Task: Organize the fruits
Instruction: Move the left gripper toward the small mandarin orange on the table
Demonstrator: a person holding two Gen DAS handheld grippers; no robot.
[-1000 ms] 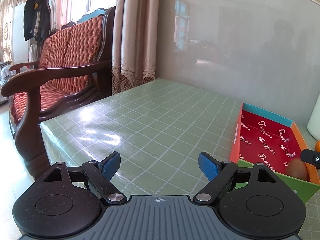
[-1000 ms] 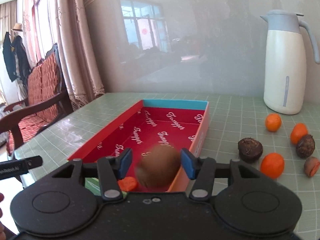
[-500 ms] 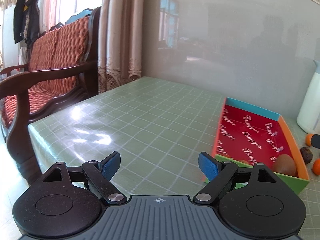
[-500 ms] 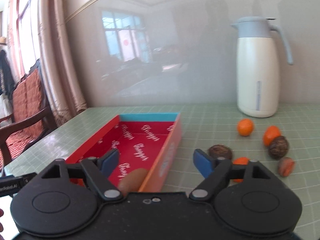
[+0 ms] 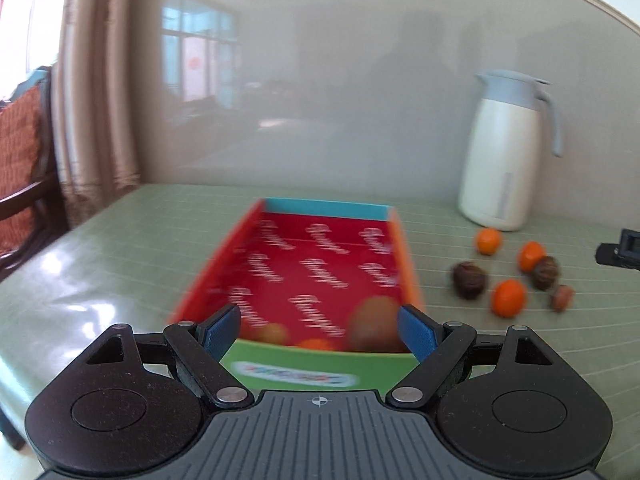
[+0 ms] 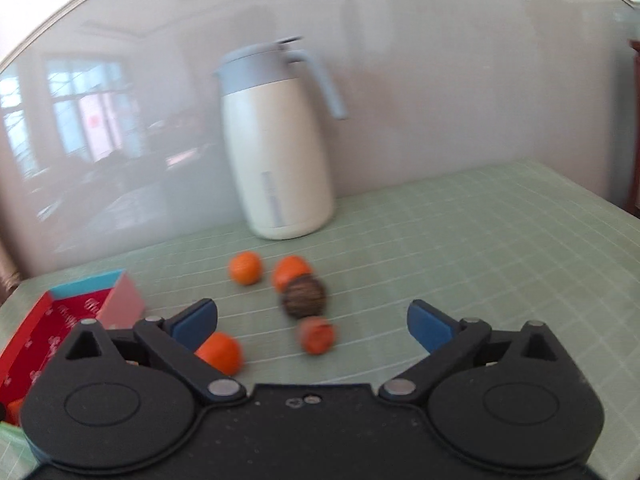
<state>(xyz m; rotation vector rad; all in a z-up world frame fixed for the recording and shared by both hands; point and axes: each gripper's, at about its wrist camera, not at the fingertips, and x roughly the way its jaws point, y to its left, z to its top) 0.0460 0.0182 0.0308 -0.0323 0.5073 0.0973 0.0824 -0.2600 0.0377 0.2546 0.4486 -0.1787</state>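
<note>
To your right the green checked tablecloth (image 6: 500,240) lies clear — only the tall cream thermos jug (image 6: 280,160) blocks the back.

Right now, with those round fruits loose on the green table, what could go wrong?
1. The small orange fruits and dark brown round ones lie bunched together; the open right gripper, whose jaws have just been opening with nothing between them, might knock one rolling.
2. The tall cream jug stands close behind them and could get bumped.

Daylit, motion-blurred views (fisheye-bent edges), glare on table (image 5: 72,280)
</note>
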